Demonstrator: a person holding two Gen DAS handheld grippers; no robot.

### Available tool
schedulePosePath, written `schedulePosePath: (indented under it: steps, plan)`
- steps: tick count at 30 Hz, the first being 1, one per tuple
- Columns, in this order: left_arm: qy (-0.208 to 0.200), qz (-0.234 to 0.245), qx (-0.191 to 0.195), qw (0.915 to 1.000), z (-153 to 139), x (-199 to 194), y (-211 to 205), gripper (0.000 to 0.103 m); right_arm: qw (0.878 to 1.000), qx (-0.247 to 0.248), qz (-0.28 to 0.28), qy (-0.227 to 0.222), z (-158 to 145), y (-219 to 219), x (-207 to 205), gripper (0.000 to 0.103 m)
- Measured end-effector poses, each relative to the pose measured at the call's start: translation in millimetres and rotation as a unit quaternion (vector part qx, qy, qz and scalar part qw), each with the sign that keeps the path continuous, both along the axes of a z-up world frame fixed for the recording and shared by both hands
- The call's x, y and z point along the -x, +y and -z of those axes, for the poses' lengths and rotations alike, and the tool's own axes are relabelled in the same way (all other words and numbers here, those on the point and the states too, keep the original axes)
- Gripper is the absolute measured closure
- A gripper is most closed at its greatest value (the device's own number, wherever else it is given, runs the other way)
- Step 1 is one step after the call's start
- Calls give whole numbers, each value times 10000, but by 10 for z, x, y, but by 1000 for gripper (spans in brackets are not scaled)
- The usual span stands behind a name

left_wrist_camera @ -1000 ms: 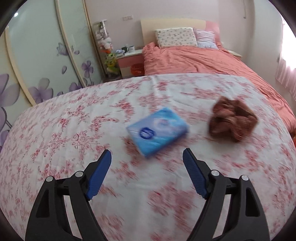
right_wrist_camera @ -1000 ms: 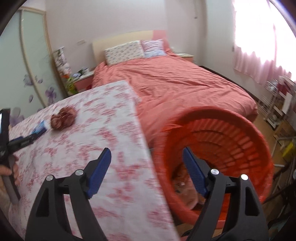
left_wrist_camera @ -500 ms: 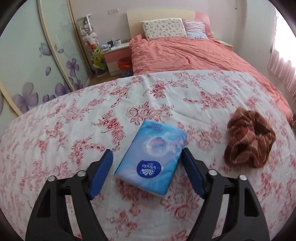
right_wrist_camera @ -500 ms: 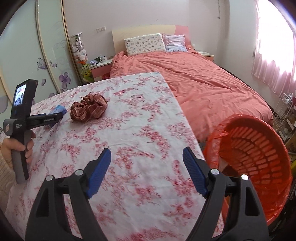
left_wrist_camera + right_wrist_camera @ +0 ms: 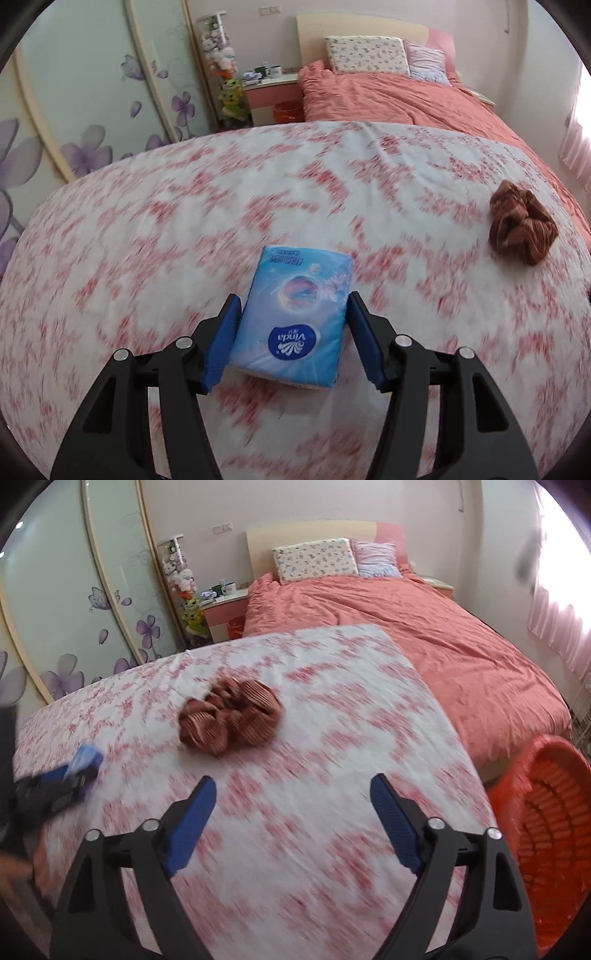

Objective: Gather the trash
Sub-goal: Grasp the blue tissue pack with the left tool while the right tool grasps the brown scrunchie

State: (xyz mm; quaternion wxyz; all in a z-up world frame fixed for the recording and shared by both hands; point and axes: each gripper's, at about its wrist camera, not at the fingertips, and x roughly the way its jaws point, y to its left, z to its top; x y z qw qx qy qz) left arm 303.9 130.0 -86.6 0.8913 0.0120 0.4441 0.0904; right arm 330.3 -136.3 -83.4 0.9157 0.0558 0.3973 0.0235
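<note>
Now the left gripper [image 5: 291, 341] pinches the tissue pack [image 5: 295, 321] on the cloth [image 5: 147, 236]; soft wrapper may slip out. Right gripper [image 5: 293, 821], wide open and empty, faces the scrunchie [image 5: 229, 722]; bin [image 5: 550, 834] alongside.

Tissue packs in my left tool [image 5: 291, 332]: one, blue tissue pack [image 5: 295, 317]
Scrunchies: one, brown scrunchie [image 5: 231, 716]
Baskets: one, orange basket [image 5: 546, 834]
Pillows: two, pillows [image 5: 314, 559]
My tools: two, right tool [image 5: 293, 821]

Each gripper [image 5: 291, 339] has black arms, blue ribbed pads [image 5: 190, 827], silver screws.
</note>
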Motion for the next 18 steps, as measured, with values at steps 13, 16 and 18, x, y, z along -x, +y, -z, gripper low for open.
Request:
schedulePosePath:
  steps: [13,16,18]
  plan:
    - [-153,-187,399,9989,46,66,180,41,9983,521,62,255,158,654,-875,10]
    - [-149,-200,364,9990,52,70,169,41,9983,355,128,455,215,633,-961,30]
    - [-149,-199,364,9990,50,72,158,41,9983,229,69,523,224,588,-932,48]
